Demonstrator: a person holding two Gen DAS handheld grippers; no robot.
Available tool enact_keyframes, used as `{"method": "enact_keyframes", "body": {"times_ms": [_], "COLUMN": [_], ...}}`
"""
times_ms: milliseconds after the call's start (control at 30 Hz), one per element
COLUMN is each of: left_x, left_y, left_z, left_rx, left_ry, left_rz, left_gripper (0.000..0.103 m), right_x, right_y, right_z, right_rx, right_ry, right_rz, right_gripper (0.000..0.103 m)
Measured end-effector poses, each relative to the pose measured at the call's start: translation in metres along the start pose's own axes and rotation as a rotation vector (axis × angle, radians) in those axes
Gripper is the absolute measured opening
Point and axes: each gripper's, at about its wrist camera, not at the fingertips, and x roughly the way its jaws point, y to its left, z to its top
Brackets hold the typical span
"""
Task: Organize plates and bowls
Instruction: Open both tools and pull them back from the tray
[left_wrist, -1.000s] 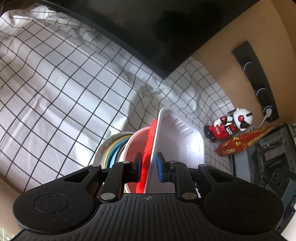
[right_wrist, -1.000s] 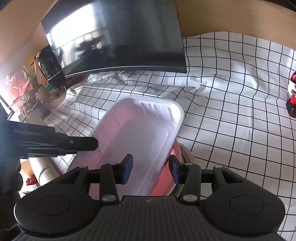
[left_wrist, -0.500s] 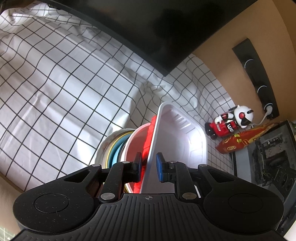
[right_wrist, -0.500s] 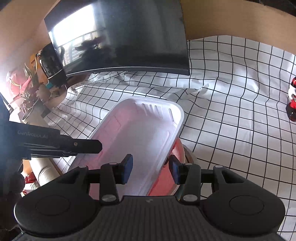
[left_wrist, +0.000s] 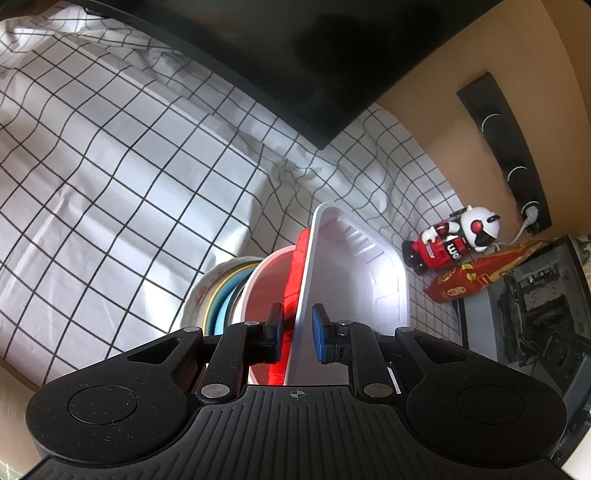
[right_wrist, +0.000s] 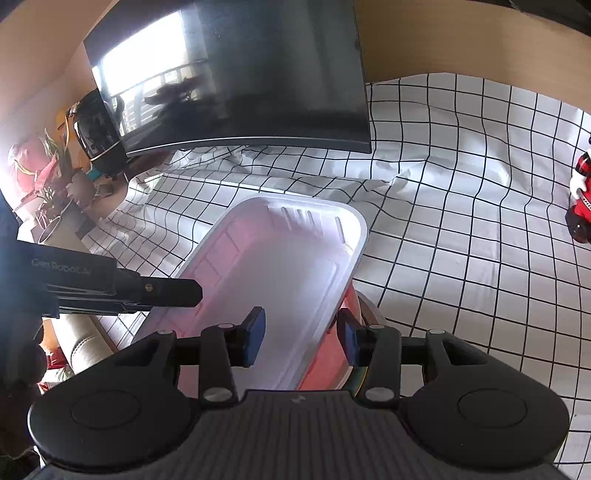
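Note:
A white rectangular tray (left_wrist: 354, 273) rests tilted on a red bowl (left_wrist: 273, 280), which sits on a stack of plates (left_wrist: 218, 291) on the checked cloth. My left gripper (left_wrist: 298, 332) is shut on the tray's long rim. In the right wrist view the same tray (right_wrist: 280, 266) lies under my right gripper (right_wrist: 301, 338), whose jaws are open and straddle the tray's right rim without pinching it. The red bowl (right_wrist: 332, 362) shows below that rim. The left gripper's finger (right_wrist: 162, 291) reaches the tray's left side.
A dark monitor (right_wrist: 240, 81) stands at the back on the checked tablecloth (right_wrist: 461, 192). A red and white toy robot (left_wrist: 454, 236) and a red packet (left_wrist: 480, 273) stand at the right by a grey box (left_wrist: 528, 302).
Both grippers and the tray have risen and tilted slightly; the view has shifted a little. The holds have not changed.

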Motion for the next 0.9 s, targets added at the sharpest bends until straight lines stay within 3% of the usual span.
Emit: {"method": "enact_keyframes", "body": {"times_ms": [567,700,733,900], "left_x": [-0.004,-0.016,-0.018,-0.020], "left_y": [0.017,0.021,0.021,0.018], "left_z": [0.020,0.032,0.033,0.026], "left_rx": [0.046,0.120,0.142,0.279], "left_ry": [0.044,-0.002,-0.018,-0.085], "left_rz": [-0.075,-0.085,-0.082,-0.054], "left_gripper": [0.019,0.019,0.019,0.019], "right_x": [0.001,-0.008,-0.011,-0.034], "right_y": [0.007,0.003,0.003,0.007], "right_z": [0.004,0.003,0.001,-0.007], "right_rx": [0.081,0.145,0.162,0.224], "right_ry": [-0.045,-0.088,-0.101,-0.178], "right_rz": [-0.088,-0.133,-0.140,-0.196], "right_gripper": [0.044,0.046,0.051,0.052]}}
